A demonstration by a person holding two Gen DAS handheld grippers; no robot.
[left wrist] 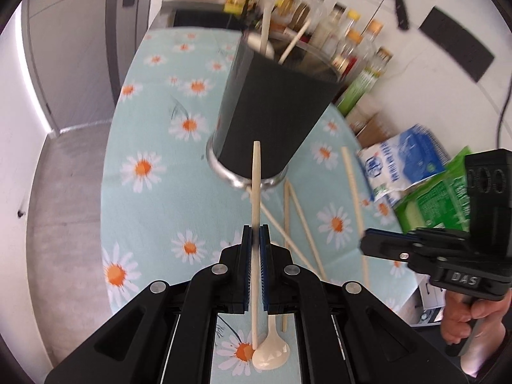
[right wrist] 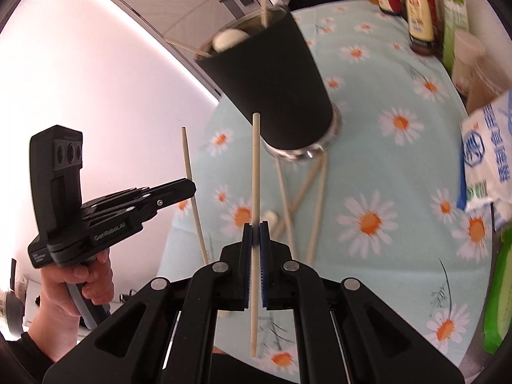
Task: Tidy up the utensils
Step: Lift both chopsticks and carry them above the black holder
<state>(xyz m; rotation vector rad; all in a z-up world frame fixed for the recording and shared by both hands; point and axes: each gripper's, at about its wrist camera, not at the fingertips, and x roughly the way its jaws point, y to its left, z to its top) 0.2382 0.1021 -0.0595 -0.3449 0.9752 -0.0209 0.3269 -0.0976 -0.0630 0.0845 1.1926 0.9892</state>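
1. we hold the left tongs point(left wrist: 256, 236) clamped on one chopstick point(left wrist: 256, 192), gripped near its middle and lifted clear of the tabletop point(left wrist: 153, 134), its tip pointing toward the black holder point(left wrist: 272, 108).
2. we hold the right tongs point(right wrist: 255, 235) clamped on a second chopstick point(right wrist: 256, 176) in the same way, also raised off the cloth.
3. the black holder stands upright on its metal base in the middle of the tabletop, just ahead of both tongs.
4. done so far, as we judge it: the holder already contains two sticks point(left wrist: 265, 28) and a pale spoon point(right wrist: 228, 40) leaning against its rim.
5. in hand: two chopsticks, one per tongs, not yet over the holder's mouth.
6. left to do: several loose chopsticks point(left wrist: 288, 211) lie crossed on the tabletop at the foot of the holder, one more point(left wrist: 352, 185) lies toward the packets on the right, and a cream spoon point(left wrist: 272, 352) rests on the cloth under the left tongs.
7. we judge the task about midway: each remaining piece needs lifting and dropping into the holder.
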